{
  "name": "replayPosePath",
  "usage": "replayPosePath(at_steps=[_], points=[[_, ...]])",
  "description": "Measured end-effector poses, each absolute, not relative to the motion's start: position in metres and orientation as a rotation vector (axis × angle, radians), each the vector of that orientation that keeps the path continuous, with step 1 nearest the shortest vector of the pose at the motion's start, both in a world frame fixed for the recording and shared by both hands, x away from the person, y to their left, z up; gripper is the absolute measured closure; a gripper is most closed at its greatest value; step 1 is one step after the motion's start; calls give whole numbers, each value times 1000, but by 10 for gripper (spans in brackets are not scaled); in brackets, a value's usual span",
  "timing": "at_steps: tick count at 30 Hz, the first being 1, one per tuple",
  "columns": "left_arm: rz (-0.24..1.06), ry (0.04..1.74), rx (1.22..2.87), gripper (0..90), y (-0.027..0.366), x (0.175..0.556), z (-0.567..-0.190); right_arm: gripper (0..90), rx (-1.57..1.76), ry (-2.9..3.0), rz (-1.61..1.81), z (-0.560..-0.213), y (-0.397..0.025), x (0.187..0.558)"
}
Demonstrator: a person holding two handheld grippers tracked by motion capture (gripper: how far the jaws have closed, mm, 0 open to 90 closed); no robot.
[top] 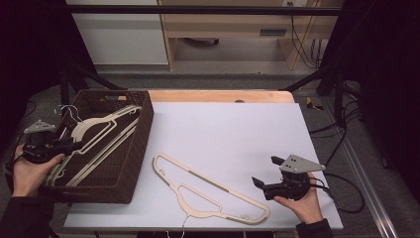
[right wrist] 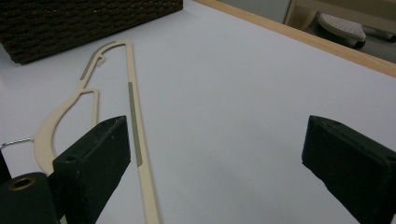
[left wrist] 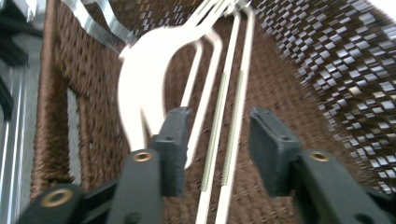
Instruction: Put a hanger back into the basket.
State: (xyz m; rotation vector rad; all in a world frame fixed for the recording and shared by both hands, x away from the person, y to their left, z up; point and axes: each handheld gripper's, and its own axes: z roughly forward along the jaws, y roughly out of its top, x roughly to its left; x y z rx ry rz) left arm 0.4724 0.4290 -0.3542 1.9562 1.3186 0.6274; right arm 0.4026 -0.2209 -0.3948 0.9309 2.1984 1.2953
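High view showed the left gripper (top: 74, 145) over the brown woven basket (top: 133, 163), jaws apart and empty above cream hangers (top: 99, 134) lying lengthwise inside, hooks toward the far end. Farther right, a flat cream hanger (top: 208, 188) lay diagonally on the white table (top: 237, 129), wire hook at the near edge. The right gripper (top: 265, 171) hovered beside it, jaws wide, holding nothing.

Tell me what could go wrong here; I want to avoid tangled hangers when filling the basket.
1. The left gripper has open jaws over the hangers in the basket; their wire hooks stick out past the rim and could snag.
2. The hanger on the table lies near the front edge, its hook overhanging; a nudge from the open right gripper might push it off.
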Motion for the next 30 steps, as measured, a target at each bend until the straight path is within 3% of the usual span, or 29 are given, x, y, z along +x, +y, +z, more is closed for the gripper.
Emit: replayPosePath(at_steps=[13,17,30], points=[[560,985,1818,333,341,436,-343,85,936,2189,1321,-393,-222,402],[537,894,1839,251,314,428,-346,87,931,2195,1324,-393,-221,401],[439,714,1888,122,254,409,-366,113,894,2292,1273,-397,-203,397]])
